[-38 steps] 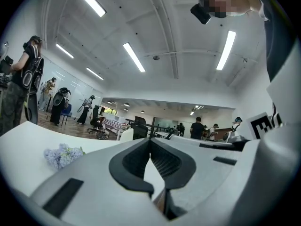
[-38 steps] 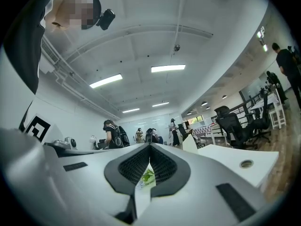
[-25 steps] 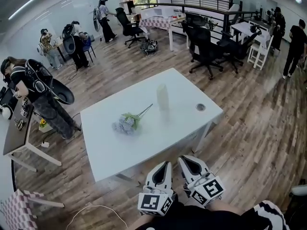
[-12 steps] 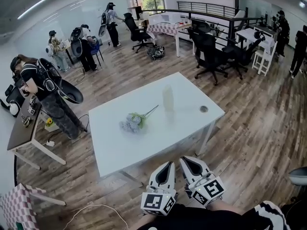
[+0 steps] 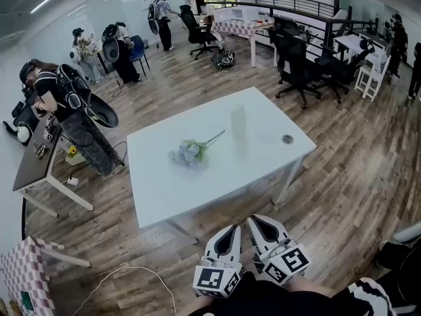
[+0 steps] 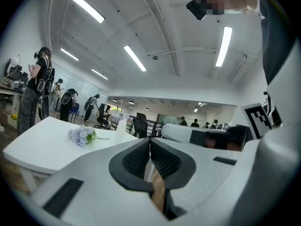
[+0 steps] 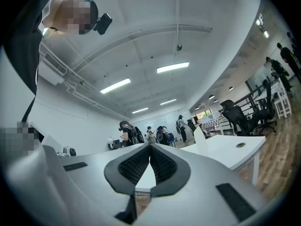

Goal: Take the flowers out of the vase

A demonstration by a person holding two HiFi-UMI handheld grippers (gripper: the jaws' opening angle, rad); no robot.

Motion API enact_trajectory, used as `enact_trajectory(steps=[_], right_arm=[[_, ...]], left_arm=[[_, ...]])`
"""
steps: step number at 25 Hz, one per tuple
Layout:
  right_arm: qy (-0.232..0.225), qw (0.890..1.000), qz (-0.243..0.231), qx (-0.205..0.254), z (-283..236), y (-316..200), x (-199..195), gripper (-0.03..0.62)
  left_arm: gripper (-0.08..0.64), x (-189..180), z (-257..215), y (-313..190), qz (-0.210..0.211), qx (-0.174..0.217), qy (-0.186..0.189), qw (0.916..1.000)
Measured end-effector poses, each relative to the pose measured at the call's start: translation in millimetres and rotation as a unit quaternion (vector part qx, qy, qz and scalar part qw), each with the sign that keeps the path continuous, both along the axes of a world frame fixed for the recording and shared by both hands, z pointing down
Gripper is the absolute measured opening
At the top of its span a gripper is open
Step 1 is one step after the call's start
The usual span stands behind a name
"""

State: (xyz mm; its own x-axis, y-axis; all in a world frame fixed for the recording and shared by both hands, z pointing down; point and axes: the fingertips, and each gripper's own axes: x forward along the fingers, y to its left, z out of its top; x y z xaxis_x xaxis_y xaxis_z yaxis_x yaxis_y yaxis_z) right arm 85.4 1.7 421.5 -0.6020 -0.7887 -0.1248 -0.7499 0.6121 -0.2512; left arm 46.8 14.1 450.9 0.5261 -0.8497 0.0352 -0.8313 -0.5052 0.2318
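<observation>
A bunch of pale blue flowers (image 5: 189, 153) with green stems lies flat on the white table (image 5: 197, 193), left of its middle. The tall white vase (image 5: 238, 122) stands upright to the right of the flowers, with nothing in it that I can see. My left gripper (image 5: 230, 230) and right gripper (image 5: 257, 220) hang side by side over the floor, short of the table's near edge. Both are shut and empty. In the left gripper view the flowers (image 6: 83, 135) and vase (image 6: 121, 129) show beyond the closed left gripper (image 6: 150, 141). In the right gripper view the right gripper (image 7: 150, 146) is shut, and the vase (image 7: 199, 138) stands beyond it.
A round grommet hole (image 5: 287, 139) sits near the table's right end. A person with gear on the back (image 5: 72, 110) stands by a dark desk (image 5: 36, 160) at the left. Office chairs (image 5: 296, 64) are behind the table. A checked seat (image 5: 26, 282) and a floor cable (image 5: 125, 275) lie at lower left.
In the head view the table has drifted right and a little away from my grippers. Both grippers stay shut, side by side. The flowers and vase have not moved on the table.
</observation>
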Motion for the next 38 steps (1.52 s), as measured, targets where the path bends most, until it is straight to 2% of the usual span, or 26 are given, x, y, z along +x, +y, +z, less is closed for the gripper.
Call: enact_trajectory(steps=[4,8,13,20,26,33,38], right_arm=[[0.001,1.0,-0.008,0.004,-5.5,5.6,-6.3,0.018],[0.005,1.0,0.005,0.007,-5.8,15.0,-6.4,0.018],[0.001,1.0,0.016,-0.008,0.4,39.7,-26.3,0.018],[0.008,1.0,0.001,0.001,-5.4,101.4,-87.8,0.018],[0.005,1.0,0.015,0.01,-7.6,157.8,-114.4,0.018],[0.017,1.0,0.018,0.005,2.1,226.8,-133.3,0.018],[0.014,1.0,0.019,0.016,-4.7,249.5,-137.6,0.018]], left_arm=[[0.008,-1.5,-5.1,3.2,0.002,0.008,0.001,1.0],[0.008,-1.0,-2.3,15.9,0.02,0.013,0.0,0.9997],[0.008,-20.8,2.3,48.8,0.032,0.0,0.0,0.9995],[0.008,-82.3,-9.9,100.0,0.008,0.01,-0.003,0.9999],[0.008,-116.9,-15.7,154.4,0.008,0.022,0.001,0.9997],[0.008,-125.1,-14.0,214.5,0.029,0.024,0.013,0.9992],[0.008,-128.9,-22.0,236.7,0.034,0.034,0.01,0.9988]])
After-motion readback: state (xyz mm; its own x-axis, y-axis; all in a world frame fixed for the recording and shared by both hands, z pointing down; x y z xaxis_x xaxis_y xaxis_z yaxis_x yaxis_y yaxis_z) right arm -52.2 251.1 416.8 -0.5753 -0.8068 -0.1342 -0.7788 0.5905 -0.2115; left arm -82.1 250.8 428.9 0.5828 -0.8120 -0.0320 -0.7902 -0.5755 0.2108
